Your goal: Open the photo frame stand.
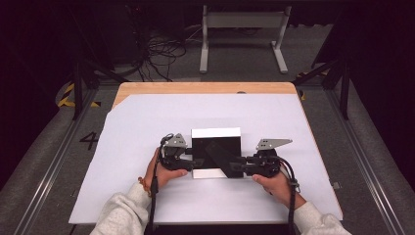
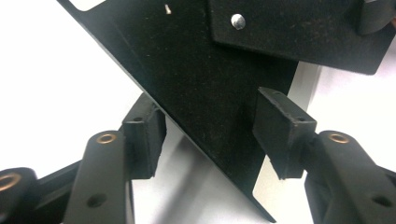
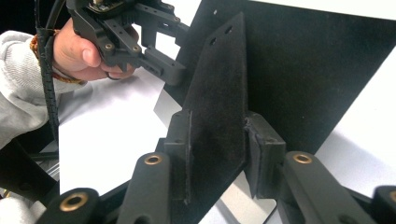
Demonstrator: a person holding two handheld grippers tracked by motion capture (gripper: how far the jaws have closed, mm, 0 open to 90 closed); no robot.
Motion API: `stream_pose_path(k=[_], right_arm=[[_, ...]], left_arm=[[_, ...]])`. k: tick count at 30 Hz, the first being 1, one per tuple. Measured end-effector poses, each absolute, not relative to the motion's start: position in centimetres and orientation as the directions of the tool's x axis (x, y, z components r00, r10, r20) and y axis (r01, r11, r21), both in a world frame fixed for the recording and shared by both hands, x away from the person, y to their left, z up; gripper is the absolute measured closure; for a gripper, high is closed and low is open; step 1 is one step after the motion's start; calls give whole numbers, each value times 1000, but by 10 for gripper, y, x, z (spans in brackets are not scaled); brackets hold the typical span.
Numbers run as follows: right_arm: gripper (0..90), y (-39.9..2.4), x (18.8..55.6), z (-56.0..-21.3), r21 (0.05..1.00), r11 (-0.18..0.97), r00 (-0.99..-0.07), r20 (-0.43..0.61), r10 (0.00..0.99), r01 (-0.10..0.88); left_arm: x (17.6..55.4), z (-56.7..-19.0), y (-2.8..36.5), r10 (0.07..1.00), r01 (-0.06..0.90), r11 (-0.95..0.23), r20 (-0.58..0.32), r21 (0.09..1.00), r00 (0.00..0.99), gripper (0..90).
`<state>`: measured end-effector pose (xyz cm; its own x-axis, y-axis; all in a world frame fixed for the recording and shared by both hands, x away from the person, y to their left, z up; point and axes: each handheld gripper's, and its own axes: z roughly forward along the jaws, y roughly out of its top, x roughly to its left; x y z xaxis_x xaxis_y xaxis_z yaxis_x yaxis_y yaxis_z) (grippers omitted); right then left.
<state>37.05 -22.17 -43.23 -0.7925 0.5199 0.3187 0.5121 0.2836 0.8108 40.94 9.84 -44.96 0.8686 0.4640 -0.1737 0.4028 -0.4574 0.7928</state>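
**Both grippers at a black folding frame on the desk**

A black photo-frame-like board (image 1: 216,152) lies face down in the middle of the white sheet (image 1: 137,122) covering the desk (image 1: 205,88), with pale edges showing along its far and near sides. The person works it from both ends.

The right gripper (image 1: 243,159) comes in from the frame's right side. Seen in the right gripper view, its pads are clamped on the black felt stand flap (image 3: 219,107), which rises upright off the back of the board between the two jaws.

The left gripper (image 1: 190,161) sits at the frame's left edge. In the left gripper view its jaws stand part-way apart, straddling a slanted corner of the black board (image 2: 205,93); one pad (image 2: 280,130) lies against or just beside the felt surface, the other sits beneath the edge. I cannot tell whether they truly pinch it.

Both hands rest near the sheet's front half, sleeves entering from the near edge.
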Motion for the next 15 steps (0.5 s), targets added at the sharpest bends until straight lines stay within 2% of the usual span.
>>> stream_pose_path(k=[7,15], right_arm=[[739,-222,371,-432,818,277,-795,313,520,504],[765,-220,370,-431,832,292,-798,262,543,472]], left_arm=[[414,-440,98,492,380,-426,-142,821,859,545],[412,-433,102,505,340,-415,-97,844,858,607]])
